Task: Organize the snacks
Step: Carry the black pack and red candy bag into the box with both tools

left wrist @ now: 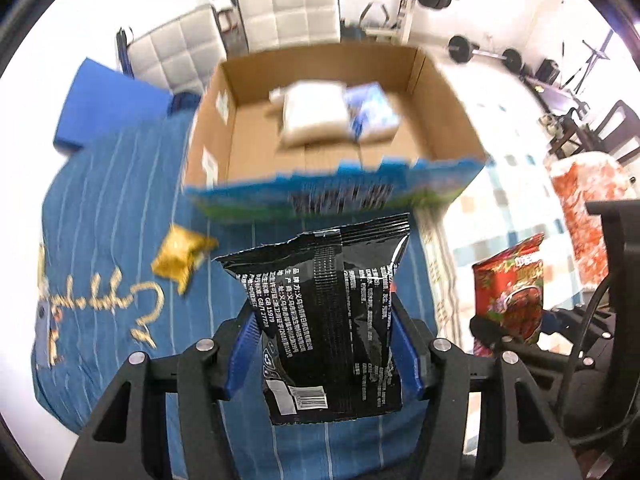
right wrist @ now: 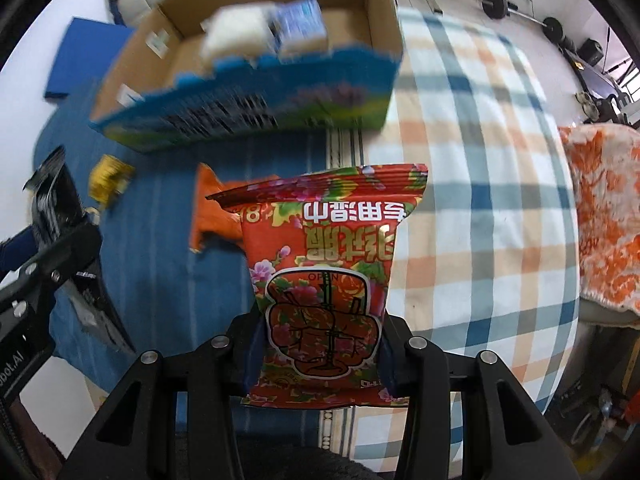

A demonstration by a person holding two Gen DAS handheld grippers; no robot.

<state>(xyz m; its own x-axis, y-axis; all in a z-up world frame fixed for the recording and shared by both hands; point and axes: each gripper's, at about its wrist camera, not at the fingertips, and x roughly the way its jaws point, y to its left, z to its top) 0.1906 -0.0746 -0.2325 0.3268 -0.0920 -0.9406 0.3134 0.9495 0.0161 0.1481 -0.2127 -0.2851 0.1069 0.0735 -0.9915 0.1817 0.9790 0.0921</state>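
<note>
The left gripper [left wrist: 326, 354] has its blue-padded fingers [left wrist: 242, 354] clamped on a glossy black foil snack bag with white print [left wrist: 330, 320], held clear of the blue striped cloth [left wrist: 120, 208] beneath it. The right gripper [right wrist: 320, 354] is likewise clamped on a red flowered foil snack packet [right wrist: 328, 276], carried above the seam between the blue cloth and a blue, orange and white checked cloth [right wrist: 480, 200].

From either wrist view, the open brown cardboard box with a blue printed front wall [left wrist: 332, 194] sits at twelve o'clock of the held bag, near but not yet reached. Inside it lie a white soft packet [left wrist: 312, 116] and, touching it at three o'clock, a pale blue printed packet [left wrist: 370, 112]; both are blurred.

So the sorting looks partly done: two items boxed, two in transit. Left outside are a small gold foil packet [left wrist: 182, 254] at ten o'clock of the black bag, and an orange wrapper [right wrist: 212, 216] at nine o'clock of the red packet, partly hidden behind it. What carries the cloths, bed or desk, I cannot tell.
</note>
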